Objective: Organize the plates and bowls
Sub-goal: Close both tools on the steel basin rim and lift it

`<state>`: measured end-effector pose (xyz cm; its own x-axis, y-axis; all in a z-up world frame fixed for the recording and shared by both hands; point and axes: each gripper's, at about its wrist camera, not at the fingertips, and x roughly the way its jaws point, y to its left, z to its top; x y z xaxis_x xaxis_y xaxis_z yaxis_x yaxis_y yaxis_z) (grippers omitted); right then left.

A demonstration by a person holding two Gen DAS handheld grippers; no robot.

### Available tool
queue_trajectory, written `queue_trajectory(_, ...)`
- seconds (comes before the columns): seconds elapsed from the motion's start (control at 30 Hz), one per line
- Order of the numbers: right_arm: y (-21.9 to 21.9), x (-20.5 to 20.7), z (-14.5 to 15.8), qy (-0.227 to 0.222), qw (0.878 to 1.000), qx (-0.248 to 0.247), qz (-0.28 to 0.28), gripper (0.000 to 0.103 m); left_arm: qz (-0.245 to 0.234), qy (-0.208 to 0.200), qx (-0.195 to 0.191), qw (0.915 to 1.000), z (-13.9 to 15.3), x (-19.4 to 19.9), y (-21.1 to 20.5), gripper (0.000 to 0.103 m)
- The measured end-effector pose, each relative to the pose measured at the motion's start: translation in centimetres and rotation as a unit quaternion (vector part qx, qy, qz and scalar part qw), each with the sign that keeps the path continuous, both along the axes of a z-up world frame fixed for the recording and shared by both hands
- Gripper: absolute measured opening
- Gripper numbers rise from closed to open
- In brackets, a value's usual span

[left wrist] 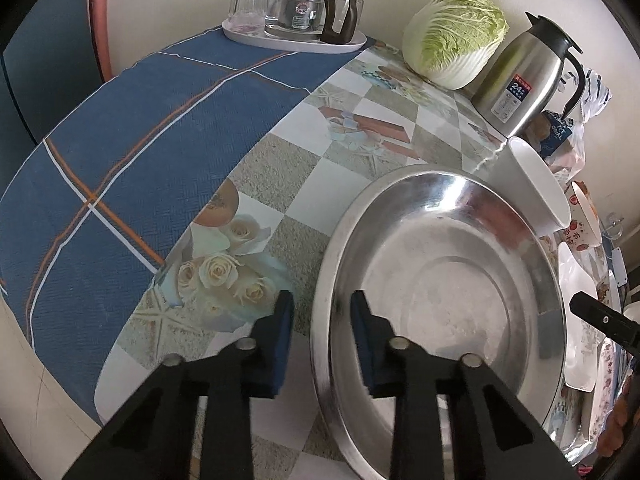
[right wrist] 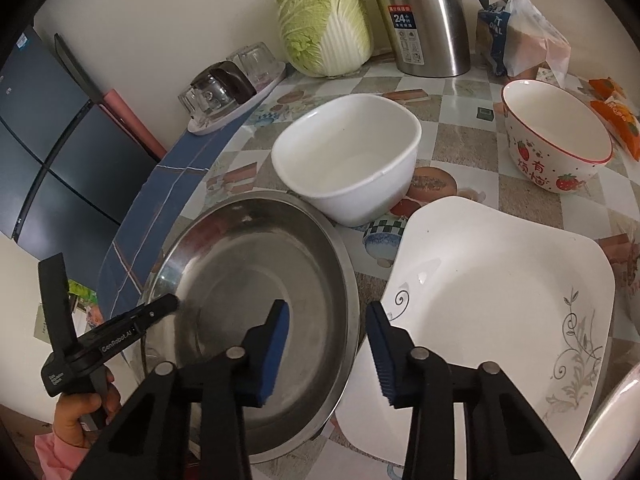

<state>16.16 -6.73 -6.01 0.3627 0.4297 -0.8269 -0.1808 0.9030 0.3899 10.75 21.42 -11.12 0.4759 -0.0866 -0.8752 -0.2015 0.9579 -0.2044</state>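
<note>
A large steel plate (left wrist: 448,280) lies on the table; it also shows in the right wrist view (right wrist: 260,280). My left gripper (left wrist: 322,312) is open, its fingers straddling the plate's left rim. My right gripper (right wrist: 328,324) is open, straddling the plate's right rim, next to a square white plate with a vine pattern (right wrist: 500,300). A white bowl (right wrist: 348,160) stands behind the steel plate, also in the left wrist view (left wrist: 538,184). A strawberry-patterned bowl (right wrist: 556,140) stands at the back right.
A cabbage (right wrist: 324,20), a steel thermos jug (right wrist: 424,16) and bagged bread (right wrist: 516,36) stand along the wall. A tray with a glass pot and glasses (left wrist: 296,16) sits at the back on a blue cloth (left wrist: 120,160). Another plate's edge (right wrist: 608,432) shows at right.
</note>
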Motion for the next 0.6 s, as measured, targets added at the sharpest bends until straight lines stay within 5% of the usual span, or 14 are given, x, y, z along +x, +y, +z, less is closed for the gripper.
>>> queue_trajectory(0.6, 2.5, -0.5, -1.1, 0.012, 0.999, -0.007, 0.036, 0.038, 0.033, -0.005, -0.007, 0.9994, 0.1, -1.3, 2.7, 0.021)
